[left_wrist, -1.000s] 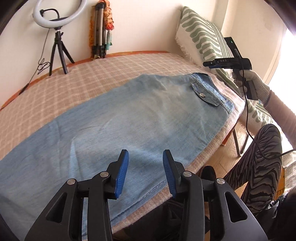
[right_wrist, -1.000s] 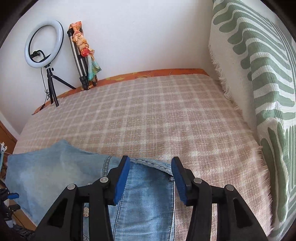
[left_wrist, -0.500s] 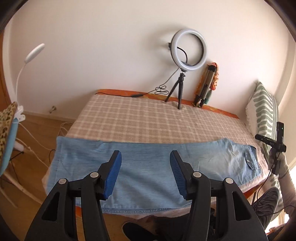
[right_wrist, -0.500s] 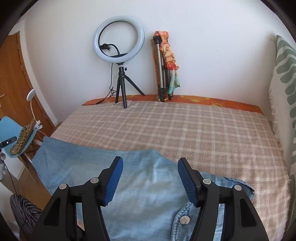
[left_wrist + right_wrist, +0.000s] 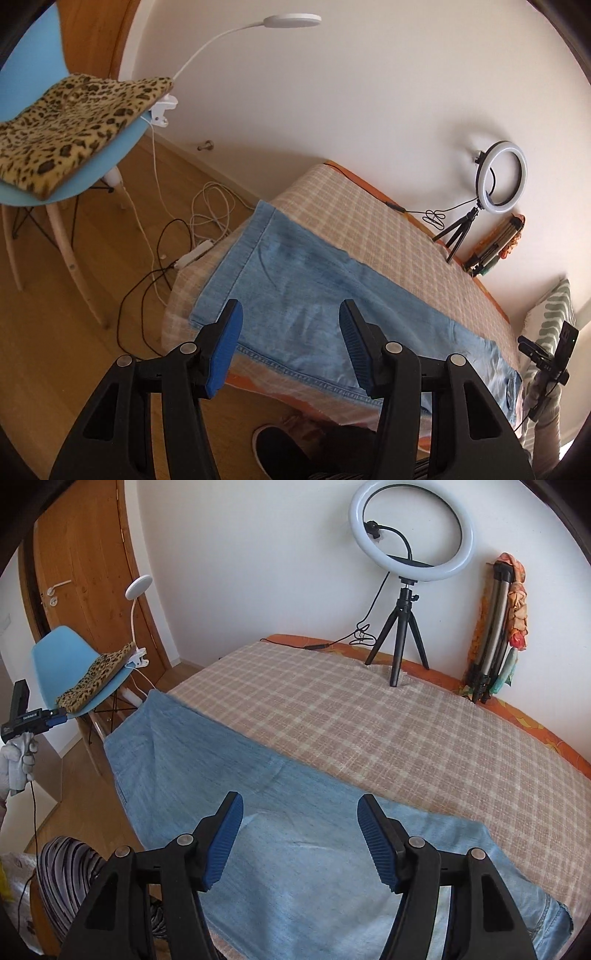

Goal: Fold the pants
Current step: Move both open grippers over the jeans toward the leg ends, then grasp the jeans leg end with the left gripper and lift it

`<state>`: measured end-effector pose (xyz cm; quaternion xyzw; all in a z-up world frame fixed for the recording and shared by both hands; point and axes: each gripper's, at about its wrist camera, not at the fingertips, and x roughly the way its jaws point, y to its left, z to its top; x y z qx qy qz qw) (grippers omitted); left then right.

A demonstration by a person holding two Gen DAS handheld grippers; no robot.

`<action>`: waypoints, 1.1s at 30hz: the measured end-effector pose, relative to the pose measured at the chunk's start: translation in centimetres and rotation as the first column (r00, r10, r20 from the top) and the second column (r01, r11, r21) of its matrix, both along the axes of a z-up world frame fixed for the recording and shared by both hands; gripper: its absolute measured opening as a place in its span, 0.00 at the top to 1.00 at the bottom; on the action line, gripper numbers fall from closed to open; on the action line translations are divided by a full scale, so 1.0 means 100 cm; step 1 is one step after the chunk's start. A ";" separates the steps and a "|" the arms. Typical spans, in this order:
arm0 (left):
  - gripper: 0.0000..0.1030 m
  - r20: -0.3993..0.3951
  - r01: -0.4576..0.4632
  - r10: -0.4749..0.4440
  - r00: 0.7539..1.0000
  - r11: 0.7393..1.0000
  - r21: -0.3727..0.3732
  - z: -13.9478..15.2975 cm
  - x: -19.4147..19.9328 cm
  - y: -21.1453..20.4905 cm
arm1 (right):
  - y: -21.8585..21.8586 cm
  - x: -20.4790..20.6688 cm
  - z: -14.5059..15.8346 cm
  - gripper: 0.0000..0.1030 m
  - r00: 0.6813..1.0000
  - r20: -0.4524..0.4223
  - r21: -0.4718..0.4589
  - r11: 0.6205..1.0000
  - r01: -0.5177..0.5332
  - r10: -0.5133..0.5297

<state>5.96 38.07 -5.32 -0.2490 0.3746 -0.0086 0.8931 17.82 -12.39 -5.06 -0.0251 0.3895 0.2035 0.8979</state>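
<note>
Light blue jeans [image 5: 314,280] lie flat, folded lengthwise, along the near edge of a bed with a checked cover [image 5: 369,229]. My left gripper [image 5: 290,310] hangs open above the hem end of the legs, with nothing between its blue pads. My right gripper [image 5: 299,801] hovers over the middle of the jeans [image 5: 221,768]; its jaws are opening and hold nothing. The waist end with its button shows at the lower right [image 5: 554,915]. In the right wrist view the left gripper [image 5: 59,716] appears at the far left, held in a gloved hand. In the left wrist view the right gripper [image 5: 546,362] is at the far right.
A ring light on a tripod [image 5: 406,590] stands at the back of the bed, a folded tripod with a scarf [image 5: 495,627] beside it. A blue chair with a leopard cushion [image 5: 66,122], a clip lamp and floor cables [image 5: 177,236] lie left. The person's shoe [image 5: 280,454] is below.
Both grippers have swung left along the jeans, away from the waist end toward the legs. Both sets of jaws stand wider than a second ago. The jeans have not moved.
</note>
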 end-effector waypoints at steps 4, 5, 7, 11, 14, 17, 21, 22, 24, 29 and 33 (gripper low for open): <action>0.48 -0.042 -0.079 0.074 0.996 0.989 -0.128 -0.052 0.008 0.024 | 0.029 0.010 -0.019 0.35 0.998 -0.049 0.001 0.999 -0.035 0.035; 0.48 -0.051 -0.100 0.092 0.994 0.982 -0.161 -0.064 0.011 0.028 | 0.036 0.011 -0.023 0.35 0.997 -0.060 -0.004 0.999 -0.045 0.045; 0.48 -0.072 -0.140 0.125 0.990 0.959 -0.248 -0.089 0.015 0.036 | 0.044 0.013 -0.033 0.35 0.995 -0.080 -0.013 0.998 -0.054 0.053; 0.50 -0.084 -0.197 0.179 0.980 0.908 -0.370 -0.119 0.023 0.041 | 0.052 0.017 -0.048 0.35 0.991 -0.121 -0.018 0.998 -0.060 0.058; 0.51 -0.075 -0.205 0.191 0.979 0.898 -0.388 -0.127 0.027 0.040 | 0.054 0.019 -0.055 0.35 0.989 -0.134 -0.023 0.998 -0.062 0.058; 0.79 -0.059 -0.207 0.199 0.978 0.911 -0.356 -0.123 0.030 0.036 | 0.055 0.020 -0.060 0.35 0.988 -0.144 -0.028 0.998 -0.060 0.055; 0.95 -0.053 -0.215 0.210 0.976 0.915 -0.341 -0.124 0.030 0.038 | 0.056 0.022 -0.067 0.35 0.986 -0.157 -0.046 0.997 -0.062 0.054; 0.96 -0.048 -0.219 0.216 0.975 0.918 -0.330 -0.121 0.028 0.037 | 0.056 0.024 -0.070 0.35 0.985 -0.163 -0.056 0.997 -0.061 0.051; 0.97 -0.027 -0.221 0.223 0.974 0.927 -0.303 -0.116 0.024 0.038 | 0.055 0.025 -0.077 0.35 0.983 -0.176 -0.076 0.995 -0.058 0.044; 0.96 -0.058 -0.233 0.226 0.972 0.933 -0.274 -0.125 0.022 0.040 | 0.050 0.027 -0.093 0.35 0.976 -0.215 -0.082 0.995 -0.062 0.043; 0.96 -0.056 -0.233 0.226 0.973 0.942 -0.242 -0.124 0.019 0.038 | 0.050 0.028 -0.105 0.35 0.970 -0.241 -0.099 0.993 -0.069 0.043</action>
